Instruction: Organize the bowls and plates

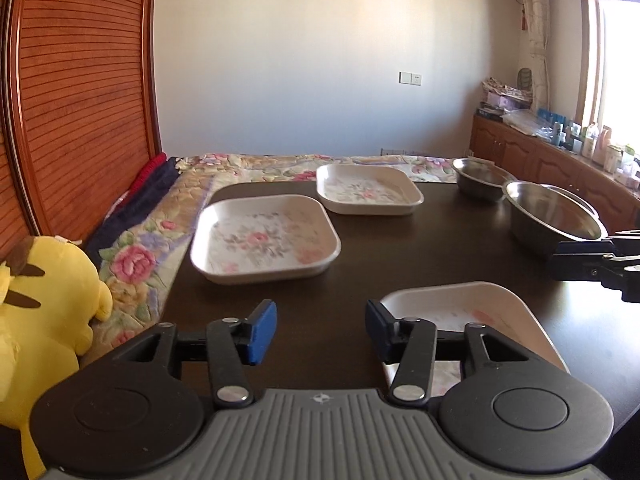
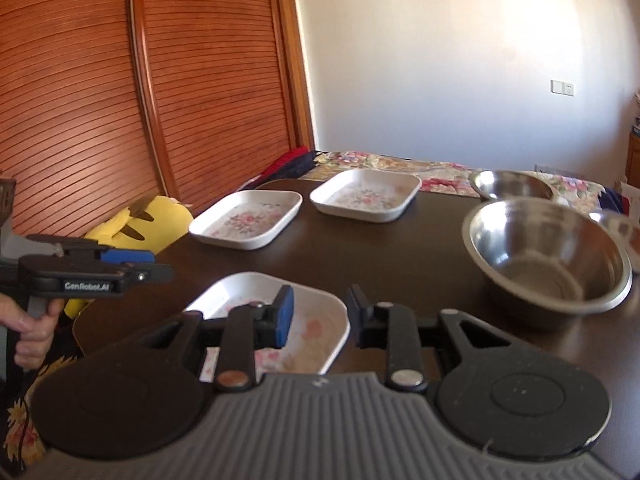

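Note:
Three square white plates with flower prints lie on the dark table (image 1: pixel 400 248): a near plate (image 1: pixel 460 304) (image 2: pixel 244 292), a middle-left plate (image 1: pixel 264 236) (image 2: pixel 246 218) and a far plate (image 1: pixel 368 188) (image 2: pixel 366 194). Two steel bowls stand at the right, a large one (image 1: pixel 554 216) (image 2: pixel 548 252) and a smaller one (image 1: pixel 478 178) (image 2: pixel 512 186) behind it. My left gripper (image 1: pixel 320 332) (image 2: pixel 160 268) hovers open just left of the near plate, holding nothing. Over that plate's right corner, my right gripper (image 2: pixel 320 316) (image 1: pixel 560 260) is open, its pads pressing on nothing.
A yellow plush toy (image 1: pixel 48 288) (image 2: pixel 148 220) lies at the table's left edge on a floral bedspread (image 1: pixel 136 256). Slatted wooden doors (image 2: pixel 120 100) stand behind it. A hand (image 2: pixel 32 332) grips the left tool. Part of another shiny dish (image 2: pixel 622 232) shows blurred at the far right.

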